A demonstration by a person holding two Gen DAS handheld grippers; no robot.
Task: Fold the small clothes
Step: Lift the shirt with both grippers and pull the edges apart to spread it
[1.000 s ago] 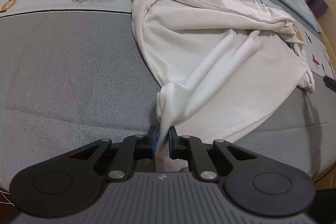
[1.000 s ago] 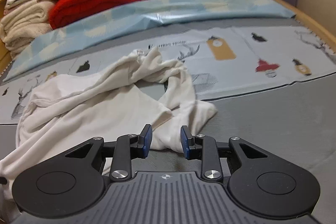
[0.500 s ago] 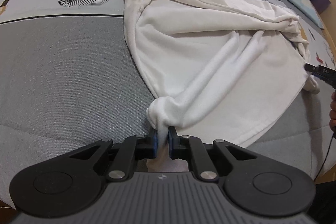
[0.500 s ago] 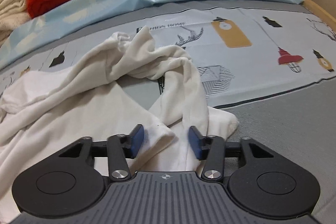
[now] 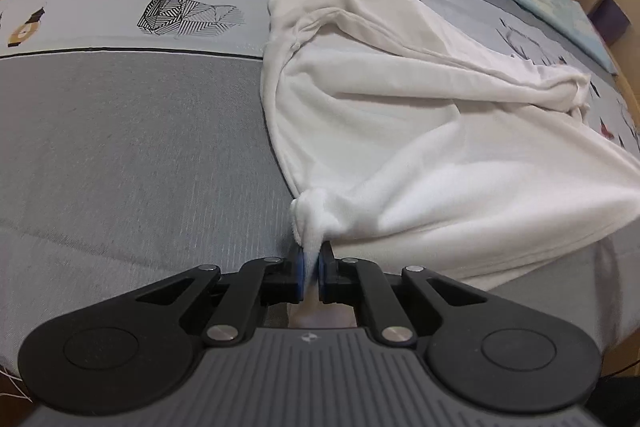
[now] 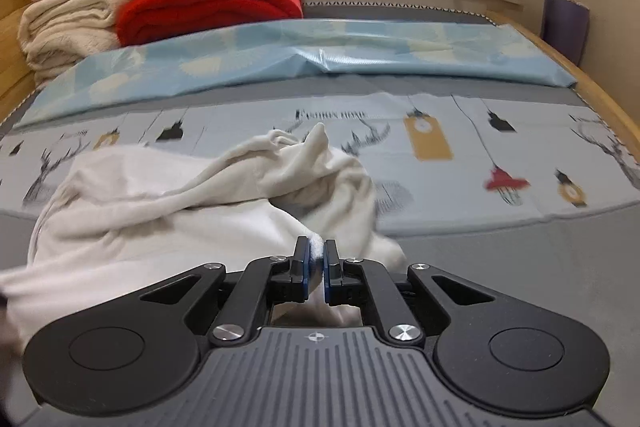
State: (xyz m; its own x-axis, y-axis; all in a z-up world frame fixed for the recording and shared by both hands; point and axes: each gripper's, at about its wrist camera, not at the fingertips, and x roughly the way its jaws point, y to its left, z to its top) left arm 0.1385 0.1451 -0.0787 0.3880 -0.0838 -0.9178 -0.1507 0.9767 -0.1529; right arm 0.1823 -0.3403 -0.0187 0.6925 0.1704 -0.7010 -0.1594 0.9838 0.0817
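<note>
Now both claws pinch a white garment [image 5: 420, 131] lying on the bed [image 5: 120, 147]: left claw [image 5: 309, 269] clamped on one bunched corner, right claw [image 6: 315, 269] closing on another, likely to stretch it flat.

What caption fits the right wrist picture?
Right gripper closing on a white shirt lying on the bed.

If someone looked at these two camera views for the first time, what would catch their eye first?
First, the crumpled white cotton garment spread across the grey bedcover, a bunched corner pinched in the left gripper. In the right wrist view, the right gripper is closing on another fold of the garment. Behind, a bright red folded blanket stands out at the head of the bed, beside stacked cream bedding.
</note>
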